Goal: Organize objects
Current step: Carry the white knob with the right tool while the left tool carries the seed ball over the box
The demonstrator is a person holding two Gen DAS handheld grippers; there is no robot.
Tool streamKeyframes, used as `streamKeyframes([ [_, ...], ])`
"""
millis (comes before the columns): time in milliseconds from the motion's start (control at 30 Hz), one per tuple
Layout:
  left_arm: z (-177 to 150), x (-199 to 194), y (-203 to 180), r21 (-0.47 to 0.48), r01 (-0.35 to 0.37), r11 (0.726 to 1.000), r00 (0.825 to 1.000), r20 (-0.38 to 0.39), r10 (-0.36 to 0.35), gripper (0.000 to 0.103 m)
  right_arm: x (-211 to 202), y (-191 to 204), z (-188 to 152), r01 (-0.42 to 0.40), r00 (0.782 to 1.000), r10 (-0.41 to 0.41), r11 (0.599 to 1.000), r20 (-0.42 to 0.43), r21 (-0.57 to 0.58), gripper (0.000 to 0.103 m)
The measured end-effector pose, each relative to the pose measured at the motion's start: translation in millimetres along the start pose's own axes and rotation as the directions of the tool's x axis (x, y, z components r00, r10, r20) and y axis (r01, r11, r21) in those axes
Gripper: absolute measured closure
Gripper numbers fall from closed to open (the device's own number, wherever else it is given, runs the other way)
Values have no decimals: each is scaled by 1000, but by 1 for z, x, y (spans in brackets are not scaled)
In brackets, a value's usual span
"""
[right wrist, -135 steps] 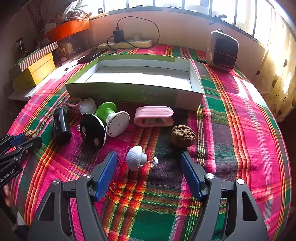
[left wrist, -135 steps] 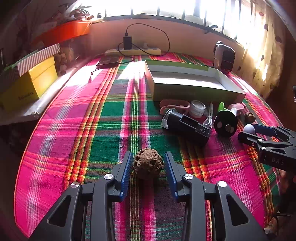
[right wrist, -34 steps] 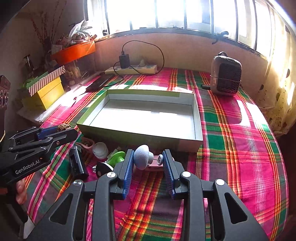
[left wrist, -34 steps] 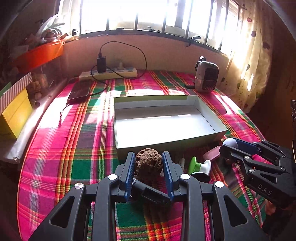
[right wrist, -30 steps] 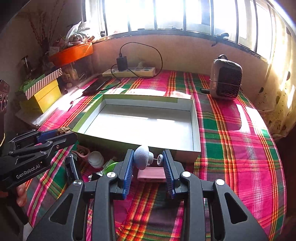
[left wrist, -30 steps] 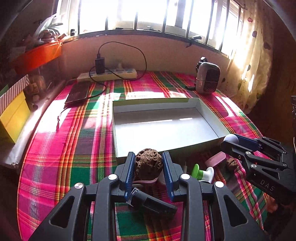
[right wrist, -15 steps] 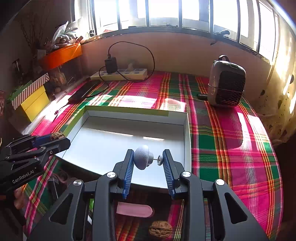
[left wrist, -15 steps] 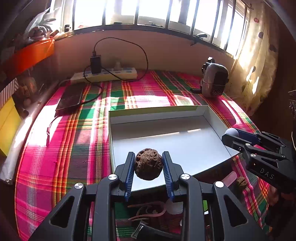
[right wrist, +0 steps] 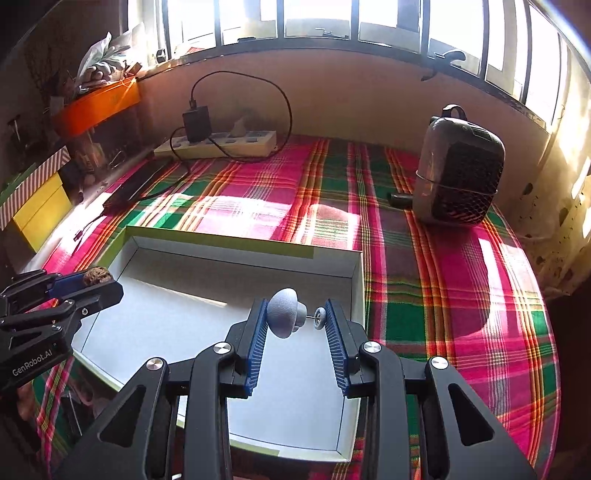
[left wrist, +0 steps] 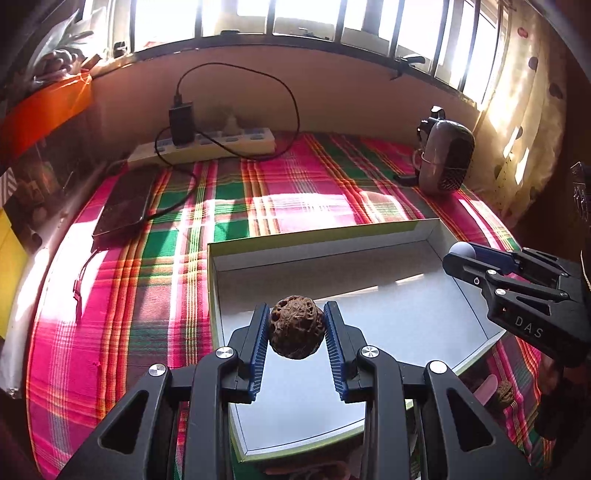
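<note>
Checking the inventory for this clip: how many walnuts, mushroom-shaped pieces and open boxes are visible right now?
Walnuts: 2, held walnut and loose walnut on the cloth
Mushroom-shaped piece: 1
Open box: 1
Total: 4

- I see strong daylight from the windows (left wrist: 295, 22), blown out to white in both views.
- Sun patches glare on the plaid cloth (left wrist: 306, 206) and wash out its pattern there.
- The small heater (right wrist: 458, 177) casts a dark shadow onto the cloth.
- Heavy fisheye bending curves the edges; corners fall to black.
- Focus is sharp centrally, softer toward the rim.
</note>
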State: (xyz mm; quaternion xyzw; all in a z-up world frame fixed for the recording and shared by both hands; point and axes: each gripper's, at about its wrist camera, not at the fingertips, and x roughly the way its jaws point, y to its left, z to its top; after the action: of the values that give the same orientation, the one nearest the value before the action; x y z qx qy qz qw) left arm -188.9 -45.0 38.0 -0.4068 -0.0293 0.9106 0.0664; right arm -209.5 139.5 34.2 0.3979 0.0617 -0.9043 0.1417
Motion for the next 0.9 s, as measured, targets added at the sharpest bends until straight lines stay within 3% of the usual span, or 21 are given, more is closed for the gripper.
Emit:
streamKeyframes([
  [900,18,47,4,18,-49,999,997,-56,50,75,56,-4,18,23,997,-26,999,-70,-42,70],
])
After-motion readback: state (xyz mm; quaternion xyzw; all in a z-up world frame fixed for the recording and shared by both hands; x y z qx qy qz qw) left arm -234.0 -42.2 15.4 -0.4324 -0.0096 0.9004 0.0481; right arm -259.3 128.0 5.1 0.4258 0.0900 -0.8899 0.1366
